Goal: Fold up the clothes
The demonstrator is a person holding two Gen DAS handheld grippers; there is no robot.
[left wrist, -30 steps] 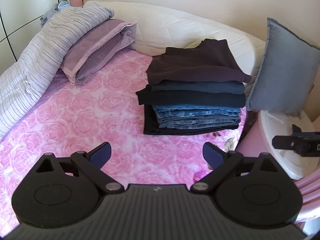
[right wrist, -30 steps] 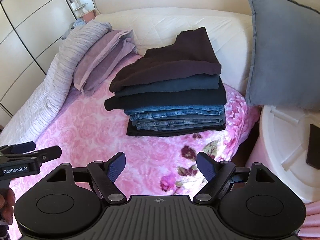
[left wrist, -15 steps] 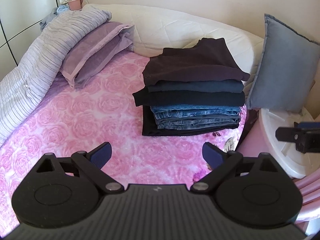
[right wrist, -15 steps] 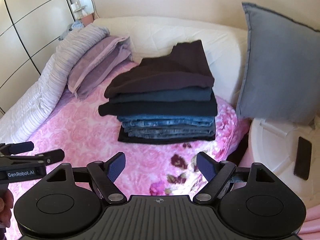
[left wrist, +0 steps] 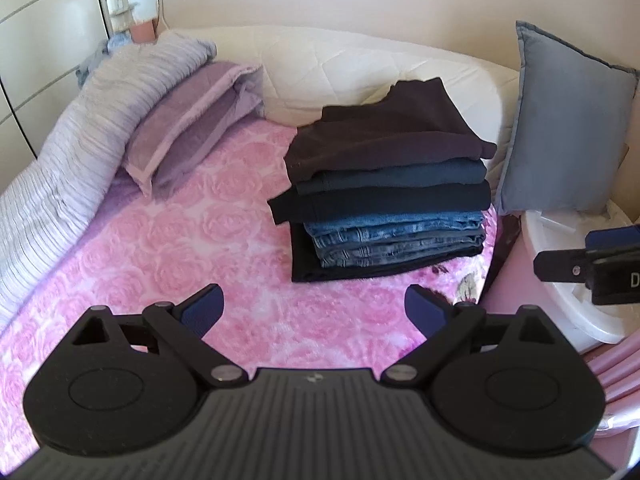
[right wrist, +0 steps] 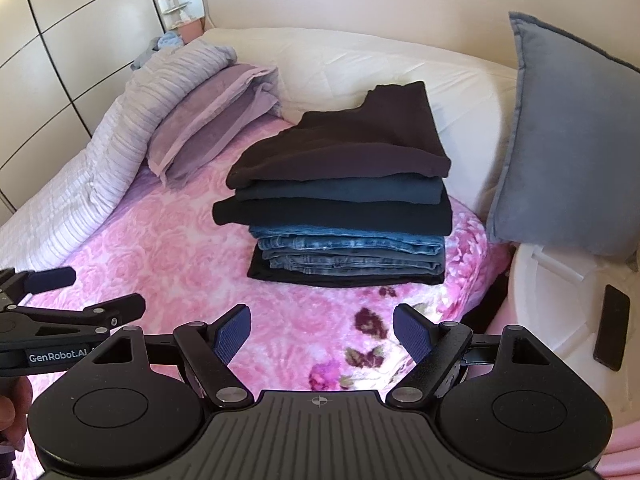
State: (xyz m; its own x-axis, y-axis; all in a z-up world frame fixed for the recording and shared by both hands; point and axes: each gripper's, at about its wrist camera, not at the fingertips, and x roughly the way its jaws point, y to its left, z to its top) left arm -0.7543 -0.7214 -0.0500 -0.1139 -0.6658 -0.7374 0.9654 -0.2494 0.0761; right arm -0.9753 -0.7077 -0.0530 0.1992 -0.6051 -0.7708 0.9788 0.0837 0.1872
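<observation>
From the left wrist camera, the left gripper (left wrist: 312,306) hangs above the pink rose-patterned bed cover (left wrist: 168,248) with its two blue-padded fingers spread wide apart and nothing between them. Beyond it, near the far right corner of the bed, sits the stack of folded clothes (left wrist: 384,184): a dark purple-brown garment on top, a dark blue one and a black one under it, then folded jeans (left wrist: 392,240), and a black piece at the bottom lying flat on the cover. To the left of the stack lies a purple pillow (left wrist: 188,128), leaning against a striped lilac blanket (left wrist: 80,140) that runs along the left side. A white quilted headboard (left wrist: 360,64) curves behind the stack. A grey-blue cushion (left wrist: 564,136) stands upright just to the right of the clothes, beside a white round stool (left wrist: 560,240). Part of the right gripper (left wrist: 592,264) shows at the right edge over the stool.

From the right wrist camera, the right gripper (right wrist: 322,332) is likewise wide open and empty, held over the near part of the bed cover. The stack of clothes lies straight ahead, well apart from the fingers. A dark phone (right wrist: 612,332) lies on the white stool at the right. At the left edge the left gripper reaches in, open, held by a hand (right wrist: 14,408) at the lower corner.
</observation>
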